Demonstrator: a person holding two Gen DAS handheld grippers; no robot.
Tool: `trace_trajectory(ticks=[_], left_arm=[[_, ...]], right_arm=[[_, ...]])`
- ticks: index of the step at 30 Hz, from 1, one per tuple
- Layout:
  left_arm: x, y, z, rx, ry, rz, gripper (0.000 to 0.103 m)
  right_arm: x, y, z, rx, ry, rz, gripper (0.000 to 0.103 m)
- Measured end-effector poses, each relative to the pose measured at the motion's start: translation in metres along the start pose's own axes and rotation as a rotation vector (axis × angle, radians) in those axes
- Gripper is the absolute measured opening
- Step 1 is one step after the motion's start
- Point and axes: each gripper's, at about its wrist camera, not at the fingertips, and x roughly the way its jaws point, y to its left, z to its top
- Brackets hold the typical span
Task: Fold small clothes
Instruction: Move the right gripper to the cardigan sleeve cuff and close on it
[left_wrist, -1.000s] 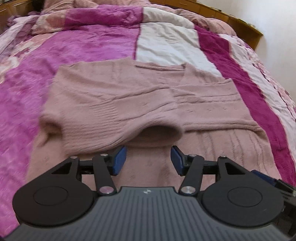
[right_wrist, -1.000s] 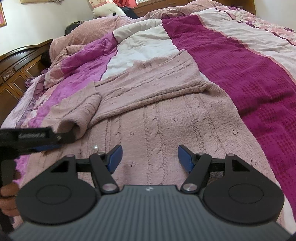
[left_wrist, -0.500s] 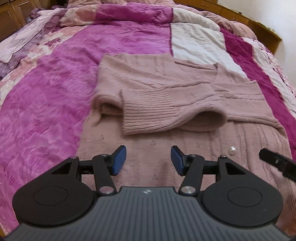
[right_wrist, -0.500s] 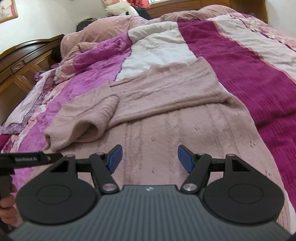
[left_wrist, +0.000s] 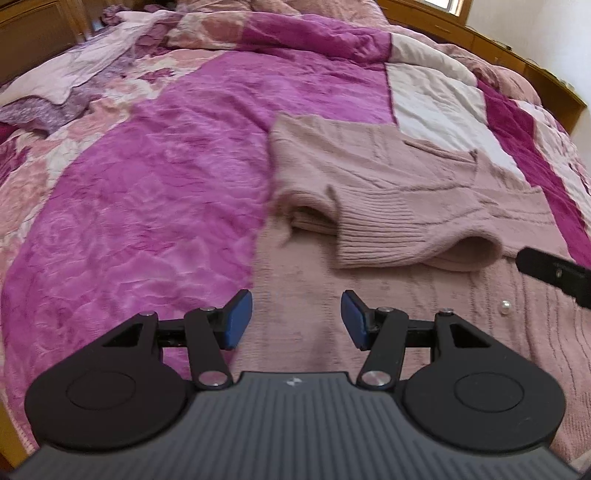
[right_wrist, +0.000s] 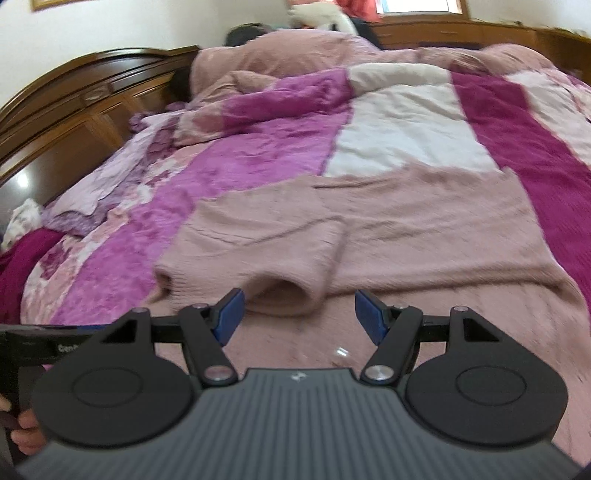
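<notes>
A dusty-pink knitted sweater (left_wrist: 388, 192) (right_wrist: 406, 236) lies flat on the bed, both sleeves folded in across its chest. One ribbed cuff (left_wrist: 406, 236) (right_wrist: 280, 291) gapes toward me. My left gripper (left_wrist: 296, 319) hovers open over the sweater's near left edge, nothing between its blue pads. My right gripper (right_wrist: 298, 315) is open too, just short of the cuff, with nothing in it. The right gripper's black body (left_wrist: 554, 275) pokes in at the right edge of the left wrist view. The left gripper's body (right_wrist: 44, 345) shows at the lower left of the right wrist view.
A magenta, pink and white patchwork quilt (left_wrist: 155, 177) covers the bed. A bunched pink duvet (right_wrist: 295, 55) lies at the head, against a dark wooden headboard (right_wrist: 74, 99). A small pearl button (left_wrist: 505, 305) sits on the sweater. A hand (right_wrist: 22, 432) grips the left handle.
Both grippers drew back from the sweater and swung leftward, jaws staying open. The sweater now sits to the right in the left wrist view; the cuff is centred before the right gripper.
</notes>
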Motion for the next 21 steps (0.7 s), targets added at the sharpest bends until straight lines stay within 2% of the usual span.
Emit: trace_trajectory(ticks=[4,12,21], left_arm=[[-0.003,0.016,-0.003,-0.031,-0.003,0.030,0.061],[-0.002,0.038,-0.006,-0.077,0.002,0.039,0.061],[0.006,0.045,-0.011,-0.093,0.019,0.041,0.062]], right_arm=[[0.014,0.021,0.008,-0.059,0.009,0.046,0.068],[0.049,0.070,0.014,-0.191,0.051,0.163,0.068],[0.095,0.088,0.003,-0.269,0.168,0.164,0.068]])
